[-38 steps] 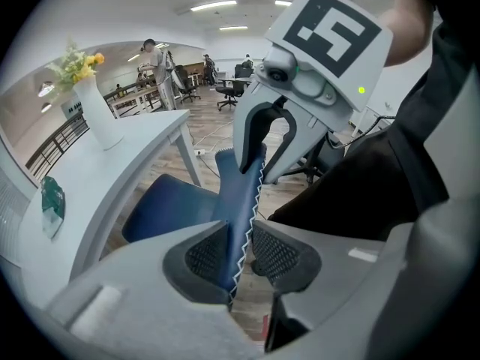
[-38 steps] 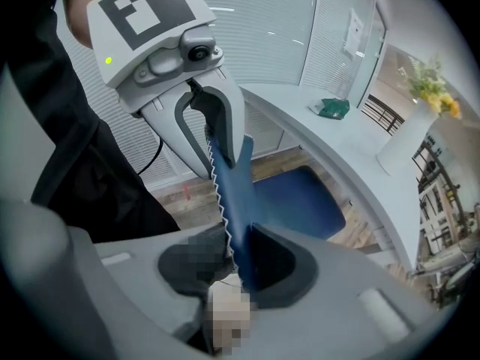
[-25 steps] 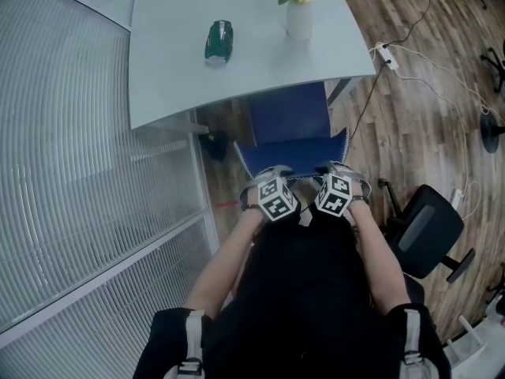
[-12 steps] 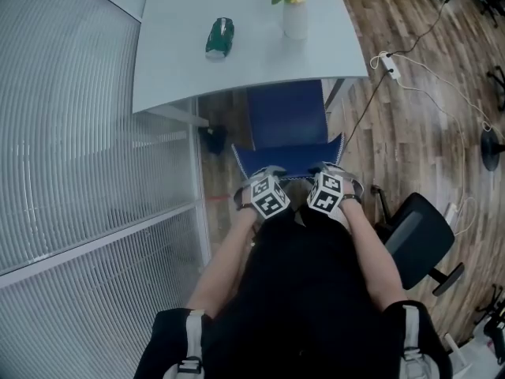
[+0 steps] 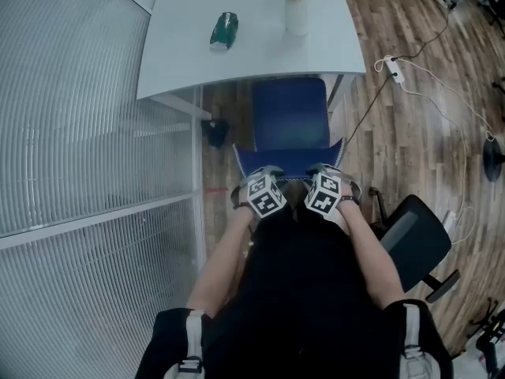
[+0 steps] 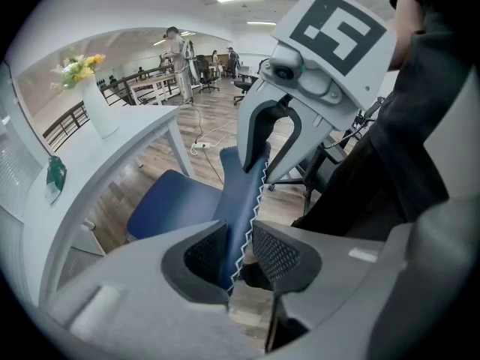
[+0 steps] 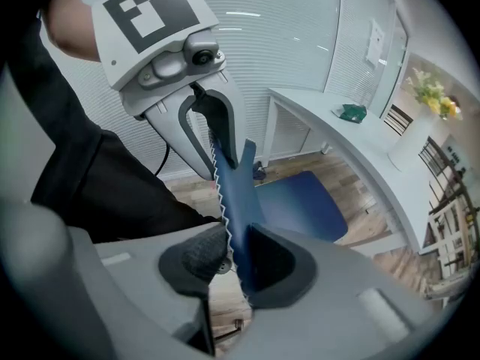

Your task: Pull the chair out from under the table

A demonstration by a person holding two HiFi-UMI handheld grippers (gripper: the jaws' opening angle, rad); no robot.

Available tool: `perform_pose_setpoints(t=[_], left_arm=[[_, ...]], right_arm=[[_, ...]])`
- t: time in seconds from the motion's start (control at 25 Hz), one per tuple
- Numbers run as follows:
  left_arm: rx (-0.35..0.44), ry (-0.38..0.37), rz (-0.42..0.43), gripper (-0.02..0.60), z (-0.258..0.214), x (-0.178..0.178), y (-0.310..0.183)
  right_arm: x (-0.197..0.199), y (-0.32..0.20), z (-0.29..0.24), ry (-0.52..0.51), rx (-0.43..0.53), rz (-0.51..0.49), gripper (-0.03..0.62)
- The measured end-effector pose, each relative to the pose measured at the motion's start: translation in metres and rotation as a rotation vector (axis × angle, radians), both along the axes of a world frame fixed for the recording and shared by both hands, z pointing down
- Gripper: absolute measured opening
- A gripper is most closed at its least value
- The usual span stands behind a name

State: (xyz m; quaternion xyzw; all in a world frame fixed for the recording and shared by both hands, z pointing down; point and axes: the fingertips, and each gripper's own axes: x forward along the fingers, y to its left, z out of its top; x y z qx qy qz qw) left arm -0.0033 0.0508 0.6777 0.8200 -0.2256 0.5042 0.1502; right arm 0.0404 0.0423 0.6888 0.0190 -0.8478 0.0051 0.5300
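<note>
Two grippers are on the job, both set on the top edge of the blue chair's backrest (image 5: 290, 158). The left gripper (image 5: 267, 172) has its jaws part closed, with the pads pressed on either side of the thin blue panel and its white zigzag stitching. The right gripper (image 5: 323, 170) is clamped on the same edge, a little apart from the left.

The chair (image 5: 290, 113) stands with its backrest towards the person. The far end of its seat is at, or just under, the near edge of the counter (image 5: 237, 54). We judge the task to be well advanced but not finished.

**Handling**
- We assess the backrest as a slim upholstered panel, firm enough to pull on. Its fabric skin could shift under the pads.
- The whole chair is probably of moderate weight.
- The legs are not visible, so we cannot say whether it rolls or drags.
- The top edge is the sensible hold, and an even two-point grip should keep the chair from slewing.

**Surface and room**
- The wood plank floor (image 5: 394, 140) looks smooth, so we expect little resistance.
- A cable and power strip (image 5: 392, 65) lie to the right.
- A black office chair (image 5: 414, 239) stands close behind on the right and limits the room to retreat.
- A ribbed glass partition (image 5: 79, 133) borders the left.
- The counter carries a vase of flowers (image 5: 297, 14) and a green object (image 5: 224, 28), so a knock to the counter is to be avoided.
</note>
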Motion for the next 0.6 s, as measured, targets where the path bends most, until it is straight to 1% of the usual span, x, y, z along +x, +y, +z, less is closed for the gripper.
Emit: perform_pose_setpoints(t=[0.28,0.48,0.6], left_arm=[[0.005,0.007,-0.025,0.112,0.001,0.014,0.018],[-0.003,0.02,-0.015,0.112,-0.003,0.018,0.039],[-0.021,0.032,-0.003,0.112,-0.005,0.018,0.048]], right_arm=[[0.014,0.019,0.001,-0.003,-0.004,-0.028,0.103],[0.018,0.04,-0.003,0.0,-0.008,-0.028,0.101],[0.018,0.051,-0.005,0.004,-0.017,-0.022,0.1]])
